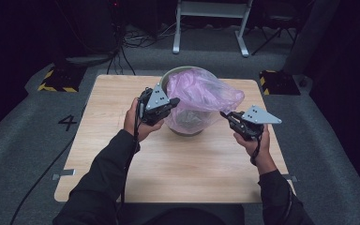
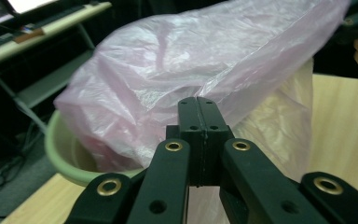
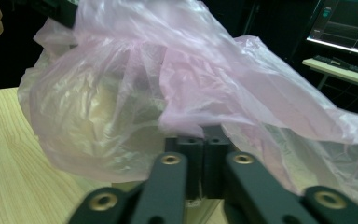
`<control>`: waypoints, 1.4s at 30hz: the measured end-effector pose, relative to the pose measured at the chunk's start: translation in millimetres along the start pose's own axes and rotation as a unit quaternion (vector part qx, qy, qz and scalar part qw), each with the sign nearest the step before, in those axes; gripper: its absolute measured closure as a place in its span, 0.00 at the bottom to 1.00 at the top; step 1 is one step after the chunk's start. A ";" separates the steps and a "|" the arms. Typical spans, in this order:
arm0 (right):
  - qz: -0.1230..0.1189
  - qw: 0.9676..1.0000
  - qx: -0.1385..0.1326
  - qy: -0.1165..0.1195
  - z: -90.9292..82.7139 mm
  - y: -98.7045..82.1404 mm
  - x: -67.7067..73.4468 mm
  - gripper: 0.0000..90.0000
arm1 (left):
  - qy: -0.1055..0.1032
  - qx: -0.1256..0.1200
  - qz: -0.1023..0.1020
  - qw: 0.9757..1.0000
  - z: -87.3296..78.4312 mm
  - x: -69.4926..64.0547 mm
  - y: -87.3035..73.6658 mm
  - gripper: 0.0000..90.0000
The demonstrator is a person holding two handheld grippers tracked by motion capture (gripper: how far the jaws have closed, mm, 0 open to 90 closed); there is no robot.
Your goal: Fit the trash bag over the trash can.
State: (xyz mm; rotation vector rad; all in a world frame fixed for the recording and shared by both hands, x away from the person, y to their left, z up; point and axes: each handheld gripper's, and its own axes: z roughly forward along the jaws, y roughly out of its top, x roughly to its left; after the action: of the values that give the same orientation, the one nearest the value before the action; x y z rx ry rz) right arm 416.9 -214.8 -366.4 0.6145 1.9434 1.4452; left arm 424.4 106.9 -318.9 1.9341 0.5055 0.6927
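Note:
A thin pink plastic bag (image 1: 201, 93) is draped over a pale green bin (image 1: 173, 72) standing at the far middle of the wooden table (image 1: 168, 168). My left gripper (image 1: 173, 101) is at the bin's left side, shut on the bag's edge. In the left gripper view the jaws (image 2: 197, 105) are pressed together at the bag (image 2: 191, 60), above the bin's rim (image 2: 60, 154). My right gripper (image 1: 224, 114) is at the bin's right side. Its jaws (image 3: 204, 135) are shut with the bag's film (image 3: 135, 79) folded over their tips.
The table (image 3: 9, 154) sits on grey carpet marked with a "4" (image 1: 68, 122). Yellow-and-black striped blocks (image 1: 56, 79) (image 1: 276, 79) flank its far corners. A white frame (image 1: 211, 18) and cables lie beyond. A lit monitor (image 3: 345, 23) is off to the side.

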 end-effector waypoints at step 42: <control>0.061 0.993 0.100 0.027 20.4 -60.5 -28.0 0.95 | 0.119 0.072 -0.144 0.980 46.1 104.0 -62.8 1.00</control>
State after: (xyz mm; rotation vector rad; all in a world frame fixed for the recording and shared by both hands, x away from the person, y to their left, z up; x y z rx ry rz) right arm 451.1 -238.2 -422.5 0.8037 2.1419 1.3612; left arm 529.6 167.1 -365.8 1.8667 0.9885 0.7171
